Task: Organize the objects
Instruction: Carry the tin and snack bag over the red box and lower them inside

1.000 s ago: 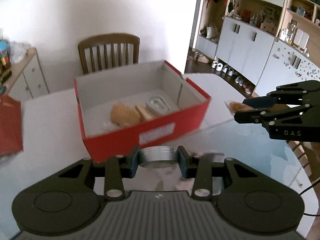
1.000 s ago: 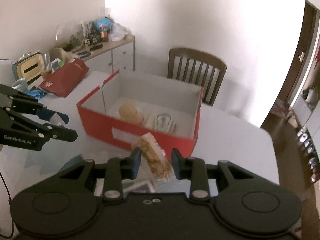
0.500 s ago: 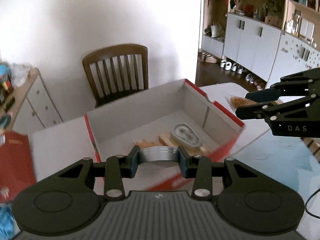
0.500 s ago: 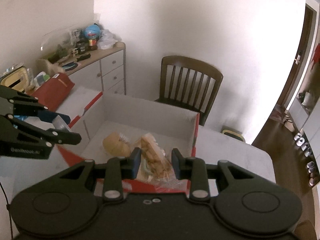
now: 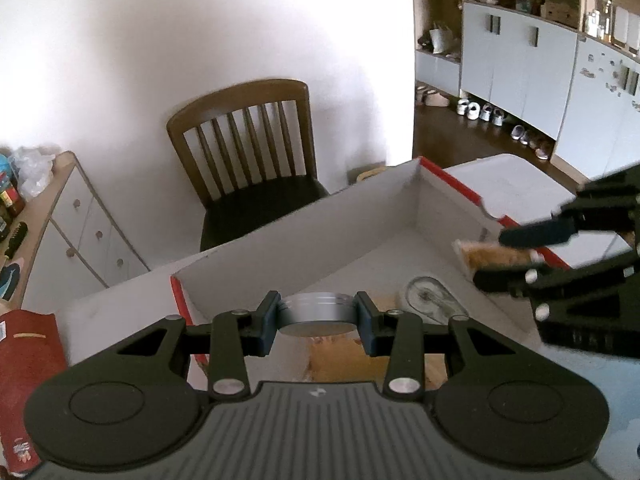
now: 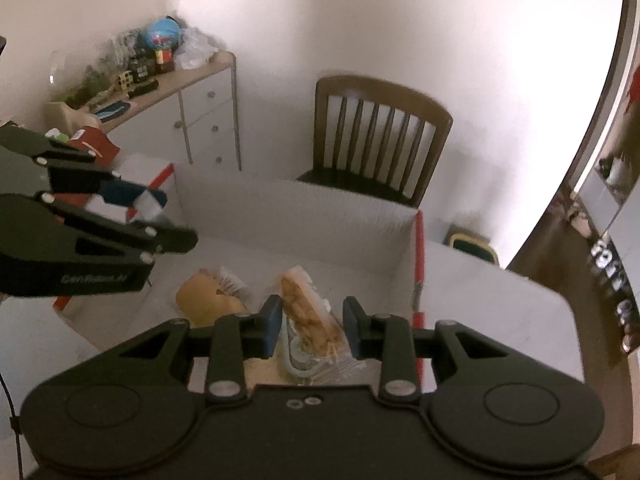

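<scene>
Left wrist view: the left gripper (image 5: 318, 322) has its jaws closed on a small round metal tin (image 5: 318, 314), gripped by its rim on both sides. It hangs over the near end of an open red box (image 5: 452, 184) with pale inner walls, which stands on the desk (image 5: 516, 184). The tin looks rigid, smooth and light; smooth metal may slip, so the hold across its widest part seems the sound one. To the right, the right gripper (image 5: 504, 256) carries a clear packet of biscuits (image 5: 492, 256) over the box. A clear oval item (image 5: 432, 306) lies on the box floor. A wooden chair (image 5: 248, 148) stands beyond.

Right wrist view: the right gripper (image 6: 310, 326) has its jaws narrowed around the packet of biscuits (image 6: 306, 314), above the box floor. The wrapper is thin and crinkly, the contents probably brittle, so a gentle hold at mid-length suits it. A brown bun-like item (image 6: 204, 300) lies below, beside it. The left gripper (image 6: 160, 220) shows at left, over the box's left wall, with the tin's pale edge between its jaws.
</scene>
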The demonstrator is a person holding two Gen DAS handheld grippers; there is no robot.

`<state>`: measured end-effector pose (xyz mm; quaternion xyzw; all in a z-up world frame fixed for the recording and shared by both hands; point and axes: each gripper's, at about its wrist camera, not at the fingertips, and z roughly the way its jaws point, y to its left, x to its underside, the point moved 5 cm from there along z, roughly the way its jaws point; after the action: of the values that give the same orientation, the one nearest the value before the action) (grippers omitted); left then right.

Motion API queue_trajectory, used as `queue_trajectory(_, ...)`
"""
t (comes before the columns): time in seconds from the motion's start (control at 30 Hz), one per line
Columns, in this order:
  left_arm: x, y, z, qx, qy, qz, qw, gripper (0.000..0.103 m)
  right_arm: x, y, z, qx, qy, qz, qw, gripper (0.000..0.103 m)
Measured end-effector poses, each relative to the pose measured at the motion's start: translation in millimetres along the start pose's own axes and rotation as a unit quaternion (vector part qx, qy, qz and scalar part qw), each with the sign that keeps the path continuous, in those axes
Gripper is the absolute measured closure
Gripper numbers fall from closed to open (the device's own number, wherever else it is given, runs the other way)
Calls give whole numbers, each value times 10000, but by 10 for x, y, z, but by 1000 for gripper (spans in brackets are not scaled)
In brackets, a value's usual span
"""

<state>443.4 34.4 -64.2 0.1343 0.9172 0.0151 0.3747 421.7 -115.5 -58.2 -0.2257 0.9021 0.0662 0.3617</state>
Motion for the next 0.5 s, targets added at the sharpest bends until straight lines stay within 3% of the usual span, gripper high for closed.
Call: queue_trajectory(0.5, -55, 29, 790, 134, 685, 59, 9975, 64, 167, 141, 497, -28, 549, 0, 9985, 71)
